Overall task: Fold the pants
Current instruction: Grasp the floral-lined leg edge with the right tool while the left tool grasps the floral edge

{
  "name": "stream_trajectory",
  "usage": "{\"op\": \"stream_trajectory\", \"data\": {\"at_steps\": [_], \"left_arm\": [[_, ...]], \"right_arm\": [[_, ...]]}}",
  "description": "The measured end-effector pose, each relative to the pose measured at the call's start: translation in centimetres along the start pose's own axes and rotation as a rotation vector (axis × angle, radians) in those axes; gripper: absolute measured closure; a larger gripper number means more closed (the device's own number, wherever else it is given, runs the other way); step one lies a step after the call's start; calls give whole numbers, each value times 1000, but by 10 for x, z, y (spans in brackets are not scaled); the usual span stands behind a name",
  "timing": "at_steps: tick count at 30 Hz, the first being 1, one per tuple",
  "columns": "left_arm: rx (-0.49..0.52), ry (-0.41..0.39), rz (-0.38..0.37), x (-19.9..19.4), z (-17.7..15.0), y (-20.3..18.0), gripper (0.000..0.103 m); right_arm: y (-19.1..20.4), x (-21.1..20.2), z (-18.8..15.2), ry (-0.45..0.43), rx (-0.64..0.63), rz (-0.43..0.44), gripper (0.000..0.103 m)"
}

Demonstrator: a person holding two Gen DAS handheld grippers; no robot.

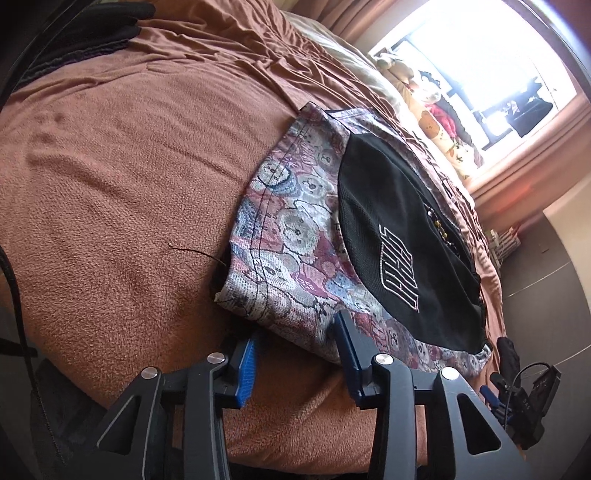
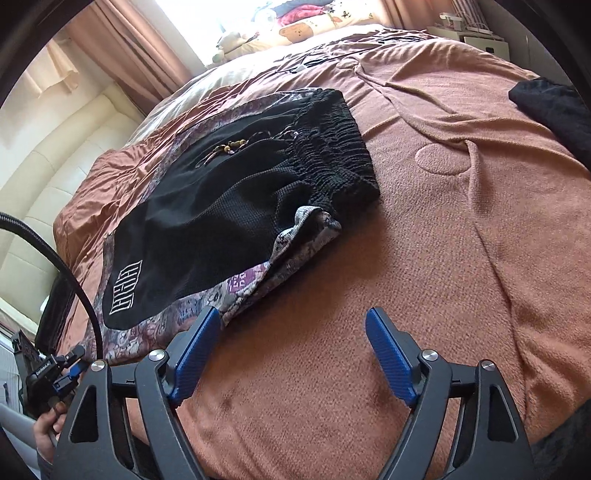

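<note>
- The patterned shorts [image 1: 295, 229] lie flat on the brown fleece blanket [image 1: 110, 206], seemingly folded once already, with the black mesh panel [image 1: 399, 236] uppermost; that suggests the job stands between folds.
- The left gripper [image 1: 295, 343] sits at the near hem of the shorts. Its jaws are part-way apart, one blue pad [image 1: 246, 369] on the blanket just short of the hem and the other at the patterned edge. No cloth is visibly pinched, so it looks set to take that corner.
- The right gripper [image 2: 291, 332] has its jaws spread wide and empty. Its left fingertip [image 2: 207, 325] is just beside the near patterned corner of the shorts [image 2: 236, 221]; the right fingertip is over bare blanket [image 2: 443, 258].
- The elastic waistband [image 2: 332, 147] lies far ahead of the right fingers, with the beaded drawcord [image 2: 229, 146] loose on the mesh, where a fold could trap or snag it.
- A dark garment [image 2: 554, 114] lies well off to the right, clear of the work.
- Pillows [image 2: 306, 29] and curtains [image 2: 122, 48] sit beyond the shorts, out of the way.
</note>
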State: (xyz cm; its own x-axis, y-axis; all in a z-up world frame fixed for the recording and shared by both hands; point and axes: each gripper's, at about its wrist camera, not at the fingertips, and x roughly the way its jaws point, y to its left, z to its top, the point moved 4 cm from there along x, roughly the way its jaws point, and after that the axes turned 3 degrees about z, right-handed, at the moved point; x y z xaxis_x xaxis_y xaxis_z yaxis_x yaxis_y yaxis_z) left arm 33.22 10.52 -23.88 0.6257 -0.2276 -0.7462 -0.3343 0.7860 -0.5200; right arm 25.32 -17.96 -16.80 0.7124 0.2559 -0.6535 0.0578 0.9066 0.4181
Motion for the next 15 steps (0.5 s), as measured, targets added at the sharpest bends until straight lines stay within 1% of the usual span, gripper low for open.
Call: {"op": "stream_trajectory", "data": {"at_steps": [2,3,4,5,6,8,10,11,12,13,14,15], "left_arm": [[-6,-8,12,0,1,2,76],[-5,-13,19,0,1,2,85],[-2,-14,25,0,2,2,91],[-1,-16,27,0,2,2,92],[-1,-21,26,-2,3,1,93],[8,-37,28,-6,5,-1,95],[13,-51,26,-10,8,-4,95],[17,-58,24,-11,11,-6,96],[21,-66,24,-13,13,-9,96],[28,-75,23,-16,15,-11,97],[37,-87,24,-18,18,-15,97],[49,-97,25,-21,20,-18,97]], "right_arm": [[-2,12,6,7,14,12,23],[-3,17,8,9,21,19,23],[-4,22,10,8,27,24,23],[-5,29,14,8,32,25,25],[-6,33,16,8,39,23,31],[-6,40,21,7,51,25,36],[-8,46,26,0,62,32,45],[-9,49,28,0,71,31,47],[-10,52,30,-3,81,34,53],[-10,54,32,-7,89,38,63],[-12,56,34,-5,98,42,70],[-14,58,35,0,109,53,85]]}}
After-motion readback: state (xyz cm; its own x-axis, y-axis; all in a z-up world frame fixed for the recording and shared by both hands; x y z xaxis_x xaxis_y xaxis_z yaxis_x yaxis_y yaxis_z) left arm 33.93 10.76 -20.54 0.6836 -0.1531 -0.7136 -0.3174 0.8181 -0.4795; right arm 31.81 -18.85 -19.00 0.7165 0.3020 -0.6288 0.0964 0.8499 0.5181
